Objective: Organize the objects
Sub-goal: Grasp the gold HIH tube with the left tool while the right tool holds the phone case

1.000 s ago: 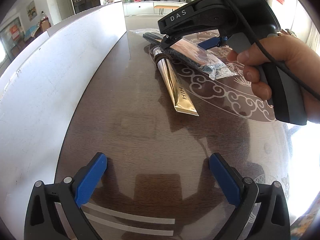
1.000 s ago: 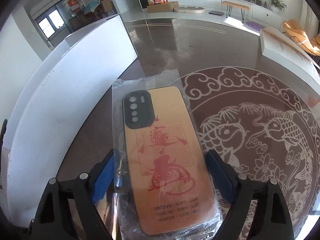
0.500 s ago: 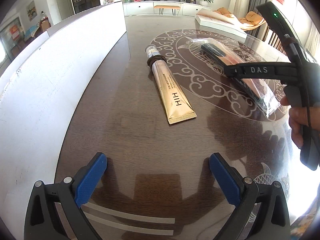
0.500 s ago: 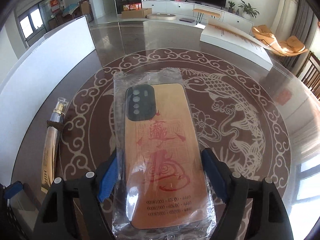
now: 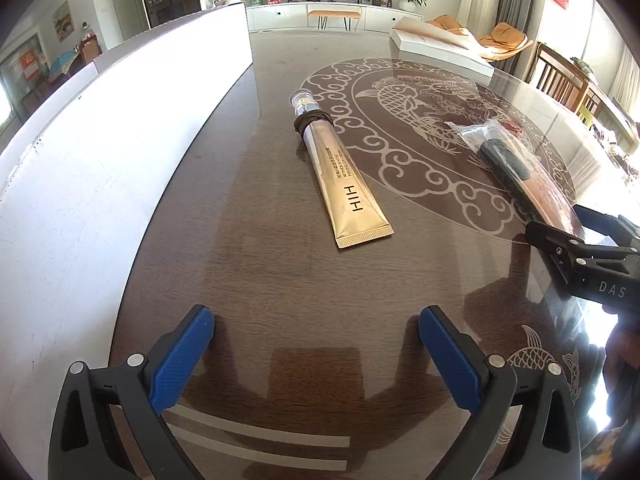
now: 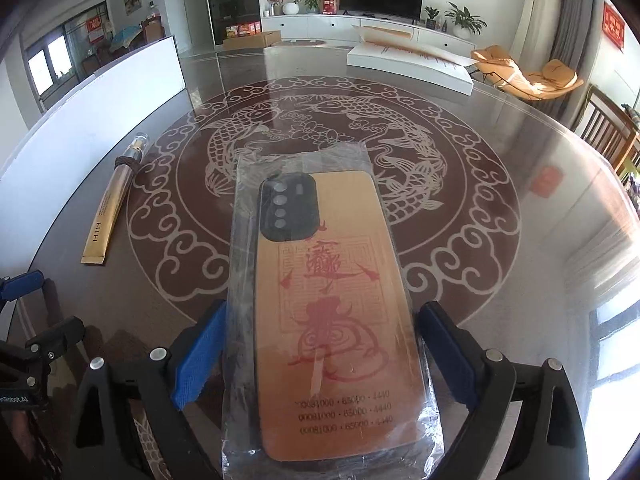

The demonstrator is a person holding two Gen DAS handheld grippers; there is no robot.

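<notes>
A tan phone case with red print and a black camera block, sealed in a clear bag, lies lengthwise between the blue pads of my right gripper. Those jaws are opening, and the pads stand at the bag's edges without pressing it. In the left wrist view the case rests on the fish pattern at the right, the right gripper at its near end. A gold tube lies on the table to the case's left. My left gripper is open and empty near the table's front.
A long white board stands along the table's left side. A flat white box sits at the far right of the round glass-topped table. Wooden chairs stand beyond the right rim.
My right gripper carried the bagged case from beside the white board, past the gold tube, to the fish pattern, and its jaws have widened off the bag. The left gripper stayed still.
</notes>
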